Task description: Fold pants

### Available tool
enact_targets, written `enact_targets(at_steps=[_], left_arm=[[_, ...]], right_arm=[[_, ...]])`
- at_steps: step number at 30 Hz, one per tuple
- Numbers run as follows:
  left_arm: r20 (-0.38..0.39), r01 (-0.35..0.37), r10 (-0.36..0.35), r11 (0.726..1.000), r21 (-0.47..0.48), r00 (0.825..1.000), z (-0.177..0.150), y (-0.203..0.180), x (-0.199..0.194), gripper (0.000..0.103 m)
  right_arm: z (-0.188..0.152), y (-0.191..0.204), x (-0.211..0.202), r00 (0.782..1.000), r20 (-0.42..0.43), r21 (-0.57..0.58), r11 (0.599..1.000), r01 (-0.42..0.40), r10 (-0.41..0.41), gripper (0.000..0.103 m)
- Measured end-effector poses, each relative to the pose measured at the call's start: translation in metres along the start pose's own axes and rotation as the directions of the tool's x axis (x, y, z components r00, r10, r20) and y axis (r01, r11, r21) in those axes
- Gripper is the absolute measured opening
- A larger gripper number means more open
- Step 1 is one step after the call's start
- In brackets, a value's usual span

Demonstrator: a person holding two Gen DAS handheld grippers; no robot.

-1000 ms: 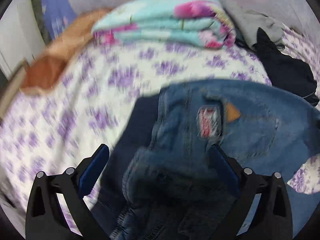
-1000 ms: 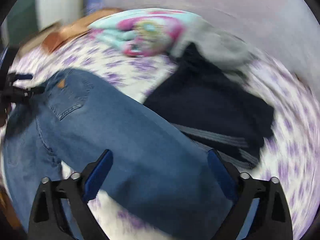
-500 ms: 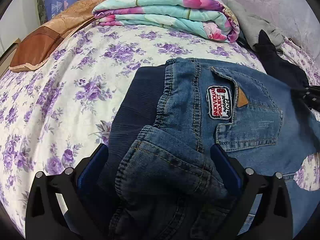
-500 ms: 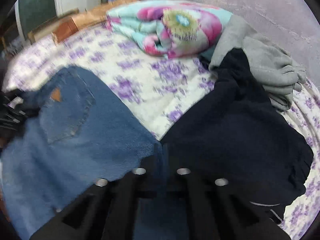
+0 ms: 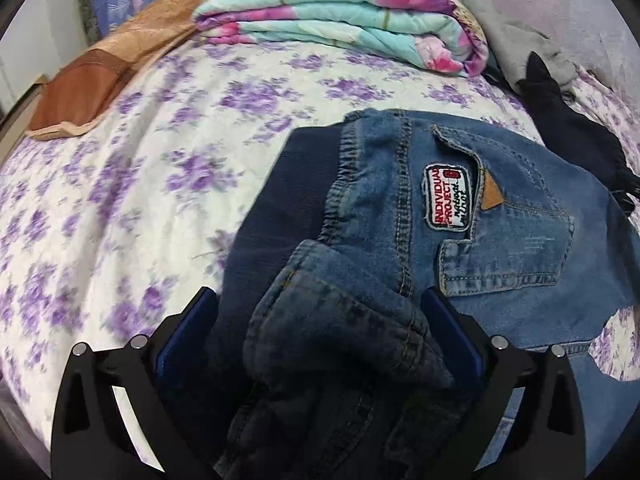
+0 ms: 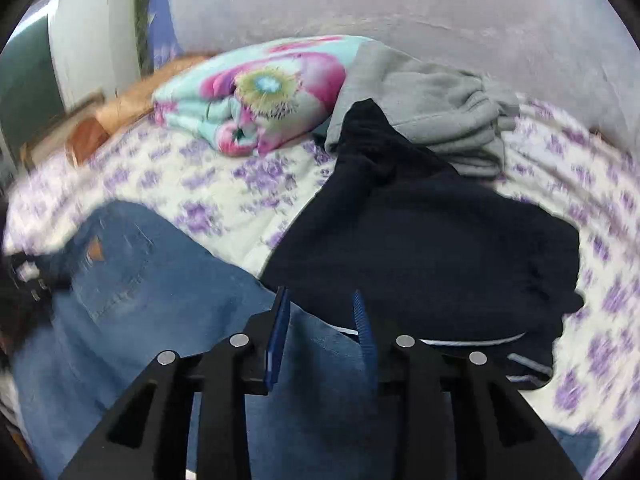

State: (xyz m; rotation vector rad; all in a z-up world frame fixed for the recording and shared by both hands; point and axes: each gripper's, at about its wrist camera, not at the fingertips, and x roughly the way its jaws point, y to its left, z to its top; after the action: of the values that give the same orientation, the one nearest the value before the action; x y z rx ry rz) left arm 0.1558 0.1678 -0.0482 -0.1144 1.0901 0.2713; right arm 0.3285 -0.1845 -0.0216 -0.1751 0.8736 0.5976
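Denim, thick-seamed and stitched with one woven patch, bunches between my left gripper's (image 5: 318,320) wide-set jaws; whether the pads pinch it I cannot tell. These jeans (image 5: 472,248) sprawl across the purple-flowered bedsheet (image 5: 132,208). My right gripper's (image 6: 320,320) jaws, just opening, stand slightly apart over the leg, gripping nothing. One dark garment (image 6: 432,240) lies beside.

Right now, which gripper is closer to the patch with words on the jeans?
Left. The left gripper straddles bunched denim just below the patch. The right gripper hovers farther along the jeans, beside the dark garment.
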Motion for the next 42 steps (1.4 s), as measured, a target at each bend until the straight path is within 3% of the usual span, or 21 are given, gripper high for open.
enact_targets(at_steps=[1, 3, 4, 6, 7, 9, 10, 11, 12, 14, 18, 22, 24, 29, 30, 31, 32, 33, 35, 39, 42], left_arm=[[0.007, -0.010, 0.010, 1.000, -0.003, 1.000, -0.001, 0.000, -0.004, 0.099], [0.010, -0.021, 0.021, 1.000, -0.005, 1.000, -0.002, -0.004, -0.012, 0.098], [0.010, -0.014, 0.014, 1.000, -0.003, 1.000, -0.002, -0.006, -0.014, 0.098], [0.020, -0.002, 0.001, 1.000, 0.023, 1.000, -0.004, -0.012, -0.018, 0.098], [0.019, -0.017, 0.016, 0.999, 0.035, 1.000, -0.006, -0.013, -0.017, 0.098], [0.006, -0.030, 0.030, 0.999, 0.040, 1.000, -0.015, -0.009, -0.011, 0.099], [0.006, -0.020, 0.020, 0.999, 0.025, 1.000, -0.019, -0.006, -0.010, 0.099], [0.000, -0.007, 0.007, 1.000, -0.003, 1.000, -0.024, 0.000, -0.009, 0.099], [0.003, 0.015, -0.015, 0.999, -0.031, 1.000, -0.029, 0.006, -0.009, 0.099], [0.024, 0.029, -0.028, 0.998, -0.059, 0.999, -0.037, 0.011, -0.020, 0.099], [0.025, -0.029, 0.030, 0.999, -0.015, 0.999, -0.052, 0.009, -0.041, 0.099], [0.040, -0.069, 0.069, 0.997, -0.019, 0.997, -0.056, 0.017, -0.049, 0.099], [0.026, -0.084, 0.085, 0.994, -0.066, 0.996, -0.055, 0.028, -0.046, 0.099], [-0.041, 0.009, -0.016, 0.984, -0.175, 0.999, -0.072, 0.051, -0.036, 0.099], [-0.058, 0.009, -0.019, 0.985, -0.173, 0.998, -0.078, 0.051, -0.032, 0.099], [-0.034, -0.007, 0.002, 0.991, -0.135, 0.999, -0.086, 0.048, -0.031, 0.099], [-0.017, -0.026, 0.024, 0.994, -0.109, 1.000, -0.090, 0.045, -0.032, 0.099], [-0.018, -0.040, 0.038, 0.993, -0.107, 0.999, -0.092, 0.045, -0.032, 0.099], [-0.041, -0.044, 0.039, 0.989, -0.143, 0.998, -0.091, 0.050, -0.033, 0.099], [-0.053, -0.075, 0.068, 0.988, -0.132, 0.996, -0.097, 0.052, -0.039, 0.099], [-0.058, -0.061, 0.054, 0.988, -0.139, 0.997, -0.093, 0.055, -0.052, 0.098]], right_arm=[[0.001, 0.018, -0.002, 0.999, 0.008, -0.045, 0.998, -0.040, 0.040, 0.034], [0.002, 0.053, 0.007, 0.982, -0.053, -0.086, 0.978, -0.188, 0.184, 0.035], [0.002, 0.074, 0.017, 0.960, -0.107, -0.097, 0.958, -0.269, 0.259, 0.040], [-0.001, 0.108, 0.036, 0.932, -0.181, -0.130, 0.932, -0.339, 0.314, 0.055], [-0.004, 0.127, 0.051, 0.931, -0.214, -0.175, 0.926, -0.335, 0.296, 0.065], [-0.007, 0.141, 0.070, 0.954, -0.222, -0.268, 0.927, -0.261, 0.204, 0.068], [-0.006, 0.138, 0.085, 0.964, -0.218, -0.288, 0.934, -0.210, 0.150, 0.085], [0.001, 0.125, 0.094, 0.967, -0.207, -0.220, 0.957, -0.191, 0.145, 0.089], [0.009, 0.111, 0.100, 0.970, -0.203, -0.143, 0.976, -0.165, 0.134, 0.089], [0.016, 0.112, 0.094, 0.974, -0.193, -0.108, 0.984, -0.144, 0.121, 0.089], [0.035, 0.133, 0.072, 0.983, -0.080, -0.204, 0.963, -0.177, 0.164, 0.089], [0.080, 0.164, 0.098, 0.988, -0.042, -0.266, 0.951, -0.158, 0.152, 0.089], [0.093, 0.187, 0.118, 0.987, -0.077, -0.304, 0.939, -0.161, 0.144, 0.084], [0.090, 0.231, 0.176, 0.943, -0.301, -0.436, 0.859, -0.269, 0.143, 0.047], [0.088, 0.234, 0.173, 0.939, -0.304, -0.452, 0.844, -0.289, 0.159, 0.038], [0.092, 0.236, 0.172, 0.941, -0.296, -0.464, 0.836, -0.293, 0.165, 0.022], [0.100, 0.234, 0.172, 0.959, -0.250, -0.458, 0.857, -0.238, 0.133, 0.015], [0.106, 0.231, 0.173, 0.969, -0.217, -0.440, 0.874, -0.206, 0.119, 0.015], [0.106, 0.225, 0.184, 0.965, -0.231, -0.394, 0.895, -0.207, 0.122, 0.015], [0.092, 0.219, 0.177, 0.980, -0.167, -0.388, 0.906, -0.169, 0.111, 0.022], [0.100, 0.202, 0.157, 0.963, -0.185, -0.309, 0.918, -0.248, 0.198, 0.029]])
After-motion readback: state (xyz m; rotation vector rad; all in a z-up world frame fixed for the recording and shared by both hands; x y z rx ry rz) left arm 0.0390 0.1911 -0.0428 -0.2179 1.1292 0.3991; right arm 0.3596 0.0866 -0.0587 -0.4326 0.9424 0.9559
